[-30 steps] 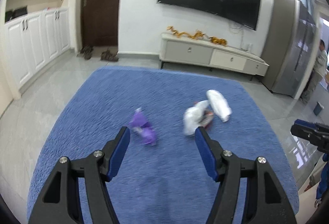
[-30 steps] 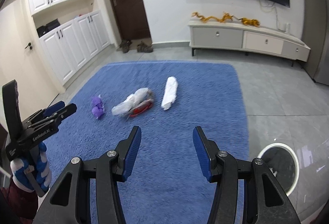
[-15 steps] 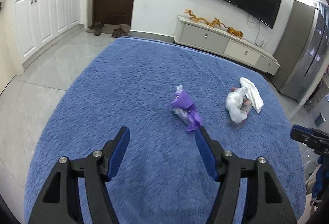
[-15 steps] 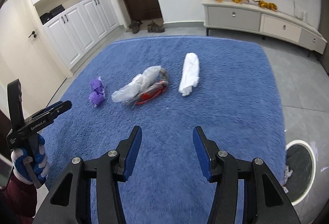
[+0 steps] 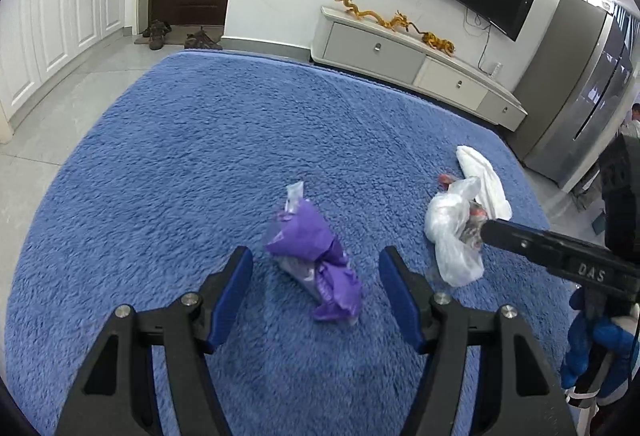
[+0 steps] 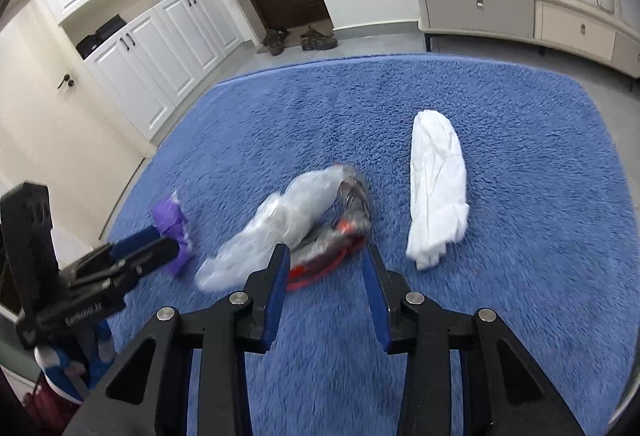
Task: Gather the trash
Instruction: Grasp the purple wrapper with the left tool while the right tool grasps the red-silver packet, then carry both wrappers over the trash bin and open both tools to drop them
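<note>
Three pieces of trash lie on the blue rug [image 5: 168, 164]. A crumpled purple wrapper [image 5: 316, 260] sits just ahead of my left gripper [image 5: 316, 284], which stands open around it without touching. A clear plastic bag with red and grey contents [image 6: 304, 228] lies in front of my right gripper [image 6: 326, 272]. Its jaws are closing, with the bag's red end between the fingertips and no contact to be seen. A white crumpled paper [image 6: 436, 188] rests to the right of the bag. The same bag [image 5: 452, 232] and white paper [image 5: 480, 176] show in the left wrist view.
A low white TV cabinet [image 5: 412, 56] with gold dragon figures stands along the far wall under a large screen. White cupboards [image 6: 160, 48] line the left wall, shoes [image 6: 296, 38] lie by the dark door. A grey fridge [image 5: 580, 104] stands at the right.
Both grippers have dropped and come closer to the trash. The purple wrapper now lies between the left fingers. The right jaws have narrowed over the bag's red end.
</note>
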`<move>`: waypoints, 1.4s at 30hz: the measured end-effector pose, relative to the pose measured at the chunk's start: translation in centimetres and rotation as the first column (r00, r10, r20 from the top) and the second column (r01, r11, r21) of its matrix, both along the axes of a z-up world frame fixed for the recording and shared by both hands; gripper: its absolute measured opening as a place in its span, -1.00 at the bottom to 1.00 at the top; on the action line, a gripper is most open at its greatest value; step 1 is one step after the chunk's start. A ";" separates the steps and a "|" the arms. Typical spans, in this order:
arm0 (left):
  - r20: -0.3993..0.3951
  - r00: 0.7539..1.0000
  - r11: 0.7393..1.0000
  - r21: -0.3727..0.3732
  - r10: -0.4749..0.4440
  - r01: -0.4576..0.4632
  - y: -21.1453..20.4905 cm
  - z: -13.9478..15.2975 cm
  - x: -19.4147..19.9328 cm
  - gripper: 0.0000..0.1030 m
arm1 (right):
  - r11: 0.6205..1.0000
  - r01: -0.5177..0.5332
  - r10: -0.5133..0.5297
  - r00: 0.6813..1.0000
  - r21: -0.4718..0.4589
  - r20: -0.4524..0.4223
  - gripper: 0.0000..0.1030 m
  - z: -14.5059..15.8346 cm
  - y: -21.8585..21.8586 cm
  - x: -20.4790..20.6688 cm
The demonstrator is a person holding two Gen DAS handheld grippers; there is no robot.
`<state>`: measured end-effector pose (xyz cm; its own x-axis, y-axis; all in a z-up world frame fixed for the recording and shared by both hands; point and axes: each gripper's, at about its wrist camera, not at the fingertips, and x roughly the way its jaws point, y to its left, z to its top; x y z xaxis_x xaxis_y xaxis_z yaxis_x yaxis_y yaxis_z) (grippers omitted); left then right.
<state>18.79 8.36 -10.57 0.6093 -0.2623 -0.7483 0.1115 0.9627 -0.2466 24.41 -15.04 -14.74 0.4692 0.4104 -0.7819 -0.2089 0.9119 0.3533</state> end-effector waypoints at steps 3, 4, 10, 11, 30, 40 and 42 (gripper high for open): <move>-0.007 1.000 1.000 -0.005 -0.003 0.003 -0.1 -0.5 0.4 0.21 | 1.000 0.005 -0.005 1.000 0.002 -0.010 -0.26 -0.6 0.1 0.8; -0.010 1.000 1.000 -0.004 -0.004 0.004 -0.1 -0.6 0.5 0.19 | 1.000 0.004 -0.004 1.000 0.001 -0.012 -0.26 -0.7 0.2 1.0; -0.002 1.000 1.000 -0.004 0.003 -0.003 -0.1 -0.8 0.6 -0.16 | 1.000 -0.011 0.011 1.000 -0.001 -0.021 -0.74 -1.7 1.0 1.7; -0.001 1.000 1.000 -0.010 0.000 0.000 0.1 -0.8 0.6 -0.20 | 1.000 -0.012 0.012 1.000 0.001 -0.012 -0.75 -1.6 1.1 1.5; 0.185 0.983 1.000 -0.007 -0.012 0.013 2.1 6.6 -7.4 -0.36 | 0.998 0.017 -0.003 0.976 -0.058 0.218 -0.79 7.5 -0.8 -7.7; 0.227 0.967 0.993 0.051 -0.119 0.110 -1.6 9.5 -12.5 -0.36 | 0.995 0.073 -0.052 0.966 -0.071 0.254 -0.79 9.6 -5.3 -14.7; 0.228 0.964 0.990 0.054 -0.140 0.131 -2.6 9.8 -13.1 -0.36 | 0.992 0.106 -0.086 0.962 -0.064 0.261 -0.79 9.9 -7.0 -16.2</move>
